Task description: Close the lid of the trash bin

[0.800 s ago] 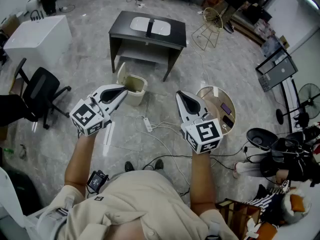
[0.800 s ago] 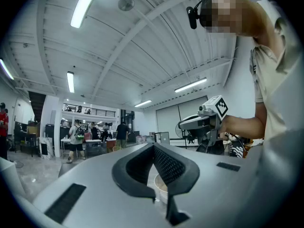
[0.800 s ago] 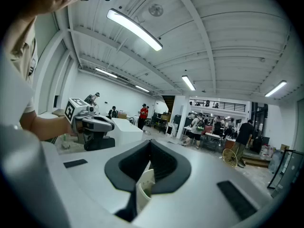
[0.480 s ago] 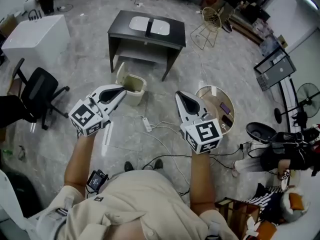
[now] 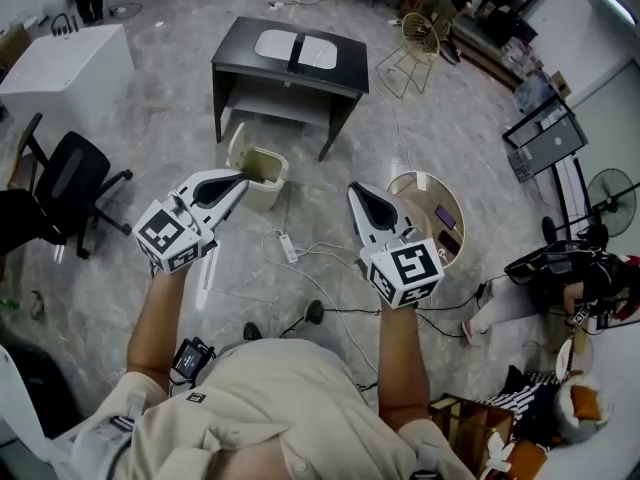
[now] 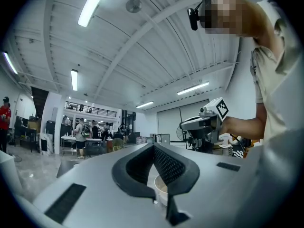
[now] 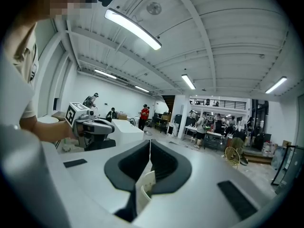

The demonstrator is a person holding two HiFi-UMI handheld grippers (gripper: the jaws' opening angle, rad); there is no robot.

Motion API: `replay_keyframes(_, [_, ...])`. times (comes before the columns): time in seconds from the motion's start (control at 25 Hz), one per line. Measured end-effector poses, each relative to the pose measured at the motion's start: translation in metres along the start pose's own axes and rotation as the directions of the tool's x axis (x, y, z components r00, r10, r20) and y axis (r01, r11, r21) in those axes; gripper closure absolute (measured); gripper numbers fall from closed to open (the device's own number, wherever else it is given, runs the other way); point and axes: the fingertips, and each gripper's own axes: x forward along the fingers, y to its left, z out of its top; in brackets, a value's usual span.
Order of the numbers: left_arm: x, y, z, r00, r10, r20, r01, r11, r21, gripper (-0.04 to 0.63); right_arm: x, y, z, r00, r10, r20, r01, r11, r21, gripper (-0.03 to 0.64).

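Shoes have shifted since the earlier frames: one dark shoe (image 5: 314, 311) now sits further forward, and the floor scene has slid slightly in view. Black rectangular desk (image 5: 235, 53) is ahead, with a black office chair (image 5: 65, 183) off to the left. Cream plastic trash bin (image 5: 262, 183) stands on the floor just in front of the desk, its lid (image 5: 236, 146) upright, not closed. Left gripper (image 5: 240, 180) is near the bin, jaws together, empty. Right gripper (image 5: 355, 190) is clear of it, jaws together, empty. White power strip (image 5: 288, 248) lies between them.
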Motion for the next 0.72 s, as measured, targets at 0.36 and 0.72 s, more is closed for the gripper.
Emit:
replay_keyframes(0.36, [0.017,0.02,-0.013,0.996,0.074,-0.048,-0.073,0.997,0.009,0.58,0.035,-0.038,-0.016,0.998,0.046,0.035,-0.048,0.997,0.068,0.591])
replay_keyframes(0.72, [0.061,0.049,-0.015,0.971,0.216,-0.103,-0.217,0.976,0.0,0.58,0.082,-0.098,-0.025,0.984,0.169,0.063,-0.174,0.98,0.093,0.591])
